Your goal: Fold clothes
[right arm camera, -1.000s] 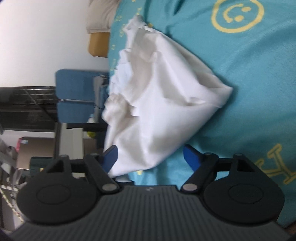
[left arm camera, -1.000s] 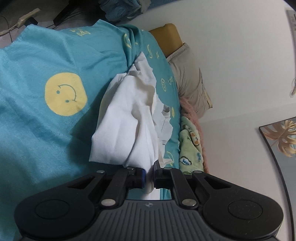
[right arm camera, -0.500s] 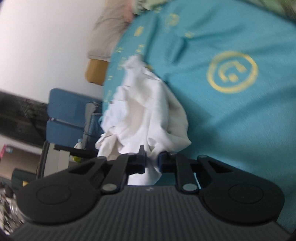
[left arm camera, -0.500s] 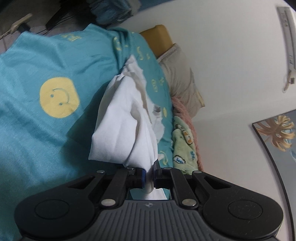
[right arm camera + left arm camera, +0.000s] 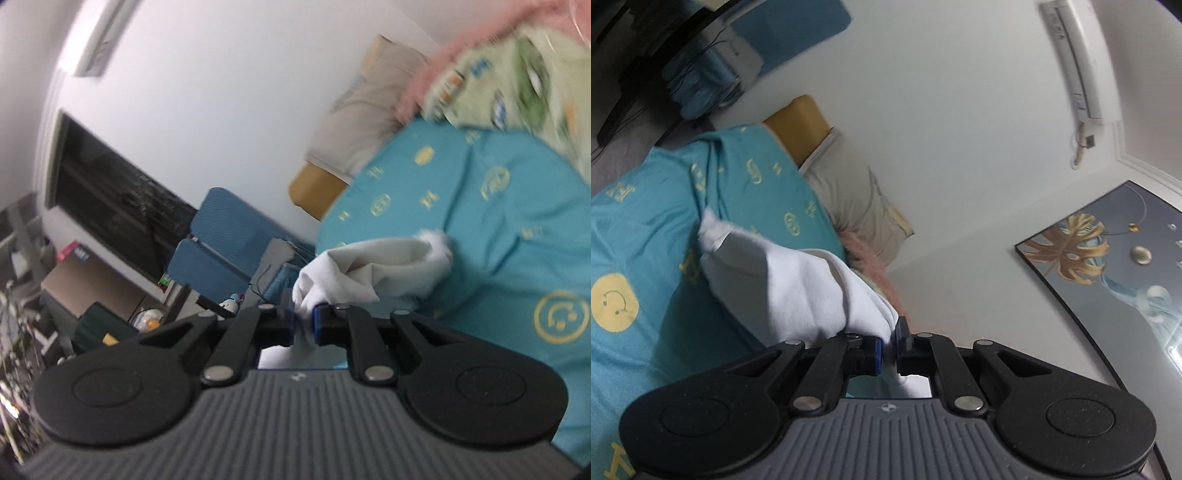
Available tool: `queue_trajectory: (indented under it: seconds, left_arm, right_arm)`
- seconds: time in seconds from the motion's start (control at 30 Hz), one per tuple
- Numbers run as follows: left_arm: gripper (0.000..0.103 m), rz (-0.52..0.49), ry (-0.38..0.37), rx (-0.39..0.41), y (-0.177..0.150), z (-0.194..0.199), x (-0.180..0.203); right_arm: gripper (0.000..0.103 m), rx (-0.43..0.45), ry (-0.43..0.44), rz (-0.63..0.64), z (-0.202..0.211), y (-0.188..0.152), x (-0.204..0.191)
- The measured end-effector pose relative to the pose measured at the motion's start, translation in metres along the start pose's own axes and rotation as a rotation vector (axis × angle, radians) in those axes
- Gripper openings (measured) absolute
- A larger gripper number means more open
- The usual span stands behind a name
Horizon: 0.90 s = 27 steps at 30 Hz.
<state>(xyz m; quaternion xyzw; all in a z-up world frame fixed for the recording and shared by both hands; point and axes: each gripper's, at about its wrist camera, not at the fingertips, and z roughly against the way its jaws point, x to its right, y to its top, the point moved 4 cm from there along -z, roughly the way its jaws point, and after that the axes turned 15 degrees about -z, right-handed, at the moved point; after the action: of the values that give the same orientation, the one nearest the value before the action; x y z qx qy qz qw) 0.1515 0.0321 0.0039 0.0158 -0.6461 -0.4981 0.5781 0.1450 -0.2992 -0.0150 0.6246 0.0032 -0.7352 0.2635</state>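
Observation:
A white garment (image 5: 783, 284) hangs stretched above the teal bedsheet (image 5: 646, 221). My left gripper (image 5: 889, 347) is shut on one edge of it, the cloth pinched between the blue pads. In the right wrist view the same white garment (image 5: 373, 273) runs bunched toward the bed, and my right gripper (image 5: 303, 325) is shut on another edge of it. Its far end trails near the teal bedsheet (image 5: 498, 236); contact with the sheet cannot be told.
A beige pillow (image 5: 849, 192) and yellow headboard (image 5: 798, 125) lie at the bed's head, with a pink fluffy cloth (image 5: 875, 273) and green printed cloth (image 5: 509, 77) beside. Blue chairs (image 5: 225, 232), a dark screen, boxes and clutter stand off the bed. A wall picture (image 5: 1108, 266) hangs to the right.
The right gripper went from open to shut on the garment. Both grippers have risen and tilted up, lifting the white garment off the sheet; walls now fill the views.

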Motion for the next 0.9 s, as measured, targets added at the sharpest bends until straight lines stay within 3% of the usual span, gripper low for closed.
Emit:
queue_trajectory:
  seconds: [0.2,0.33,0.47,0.63,0.9]
  left_arm:
    - [0.007,-0.006,0.009,-0.058,-0.021,0.066,0.042]
    - [0.007,-0.002,0.024,-0.113,-0.048,0.119,0.059]
    - [0.007,0.014,0.062,-0.179,-0.077,0.142,0.055]
    - [0.007,0.027,0.108,-0.212,-0.089,0.129,0.036]
    - [0.007,0.028,0.254,-0.251,-0.078,0.044,-0.011]
  right_arm:
    - [0.013,-0.012,-0.013,0.028,0.066,-0.014,-0.029]
    - [0.013,-0.041,-0.061,0.025,0.11,-0.041,-0.019]
    - [0.013,-0.084,-0.125,-0.006,0.13,-0.062,0.004]
    - [0.013,-0.114,-0.184,-0.053,0.118,-0.065,0.027]
    - [0.013,-0.146,-0.261,-0.098,0.051,-0.05,0.064]
